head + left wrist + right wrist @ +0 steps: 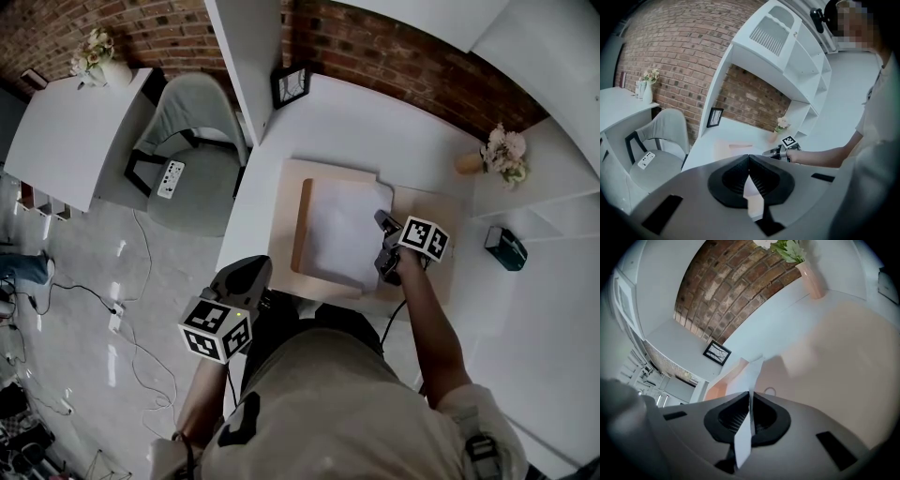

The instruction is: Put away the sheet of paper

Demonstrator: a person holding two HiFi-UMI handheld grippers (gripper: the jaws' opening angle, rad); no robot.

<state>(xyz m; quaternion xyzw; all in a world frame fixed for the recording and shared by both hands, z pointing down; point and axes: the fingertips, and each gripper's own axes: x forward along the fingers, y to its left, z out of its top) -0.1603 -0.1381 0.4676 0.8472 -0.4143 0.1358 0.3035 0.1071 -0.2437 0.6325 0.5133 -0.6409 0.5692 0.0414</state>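
1 sheet of paper (342, 234), white, lying in the shallow beige tray (302, 225) on the white desk (356, 122). Its right edge is pinched in the right gripper (382, 248); in the right gripper view the sheet runs edge-on through the closed jaws and rises out past the tips. That gripper sits at the tray's right side, over a flat beige panel (441, 211) next to the sheet. Tray contents: only this sheet, as far as I can see. 2 grippers total. Left gripper (251, 274) is off the desk at its near edge, well apart from the sheet, with its jaws meeting at the tips and nothing between them. Around it: 1 black picture frame (291, 84) at the desk's back corner against the brick wall, 2 flower vases (one (502, 155) on the desk right of the tray, one (94, 58) on the separate white table at left), 1 grey chair (192, 141) with 1 white remote (172, 178) on its seat, 1 dark teal object (506, 248) on the white shelf at right, not identifiable. Cables (141, 347) trail across the floor.
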